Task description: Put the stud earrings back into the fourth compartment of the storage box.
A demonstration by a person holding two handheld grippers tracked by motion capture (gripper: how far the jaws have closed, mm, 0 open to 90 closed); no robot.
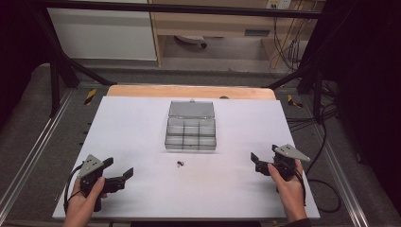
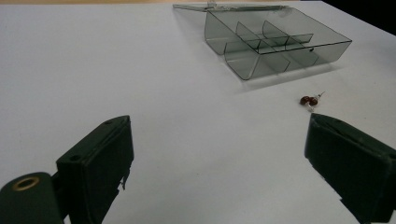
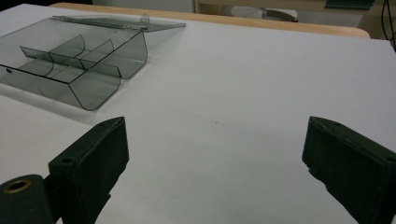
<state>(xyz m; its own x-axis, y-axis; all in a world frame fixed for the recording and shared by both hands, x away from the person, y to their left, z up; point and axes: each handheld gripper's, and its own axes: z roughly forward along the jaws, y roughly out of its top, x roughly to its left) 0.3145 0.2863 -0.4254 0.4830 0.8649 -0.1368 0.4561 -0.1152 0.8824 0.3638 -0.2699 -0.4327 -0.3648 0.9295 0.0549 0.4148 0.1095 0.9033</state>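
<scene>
A clear smoke-grey plastic compartment box point(image 1: 191, 133) sits mid-table with its lid point(image 1: 191, 109) laid open behind it; it also lies ahead in the left gripper view point(image 2: 275, 44) and the right gripper view point(image 3: 74, 60). A small dark-red component with wire legs point(image 1: 180, 164) lies on the white surface just in front of the box, seen near the right jaw in the left gripper view point(image 2: 308, 100). My left gripper point(image 1: 119, 168) rests at the front left, open and empty point(image 2: 219, 154). My right gripper point(image 1: 265, 155) is at the front right, open and empty point(image 3: 215, 158).
The white table top point(image 1: 142, 123) has a wooden strip point(image 1: 189, 91) along its far edge. Black frame bars point(image 1: 61, 61) and metal rails flank the table. Cables point(image 1: 326, 189) trail off to the right.
</scene>
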